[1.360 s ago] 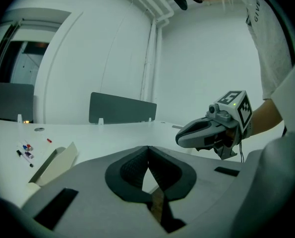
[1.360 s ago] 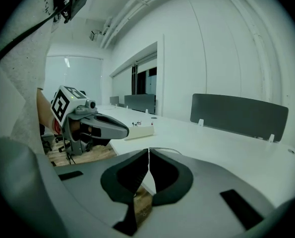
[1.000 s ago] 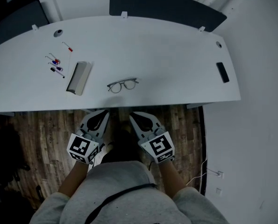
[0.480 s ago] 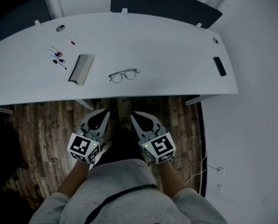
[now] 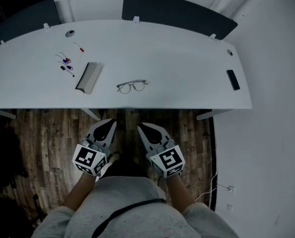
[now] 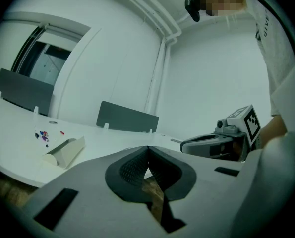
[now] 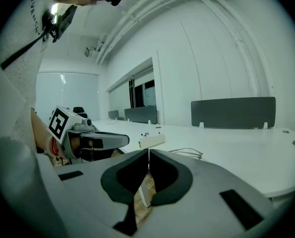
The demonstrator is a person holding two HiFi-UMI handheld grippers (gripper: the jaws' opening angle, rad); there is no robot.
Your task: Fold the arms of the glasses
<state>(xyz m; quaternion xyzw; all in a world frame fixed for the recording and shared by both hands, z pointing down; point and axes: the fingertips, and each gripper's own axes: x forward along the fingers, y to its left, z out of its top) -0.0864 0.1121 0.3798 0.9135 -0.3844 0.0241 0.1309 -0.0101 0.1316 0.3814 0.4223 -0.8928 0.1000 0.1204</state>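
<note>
From where I stand this is only the approach, with no arm of the glasses (image 5: pixel 132 86) folded yet as far as I can judge. They lie alone on the white desk (image 5: pixel 187 58), close to its near edge. Both claws hang short of the glasses, on the person's side and lower, over the wooden floor. The left gripper (image 5: pixel 106 125) sits near-left of the glasses and the right gripper (image 5: pixel 143 127) near-right. Each has its jaws pressed together on nothing. Next, I reckon, both must come forward to the glasses and part their jaws, one steadying the frame while the other catches an arm and swings it inward.
</note>
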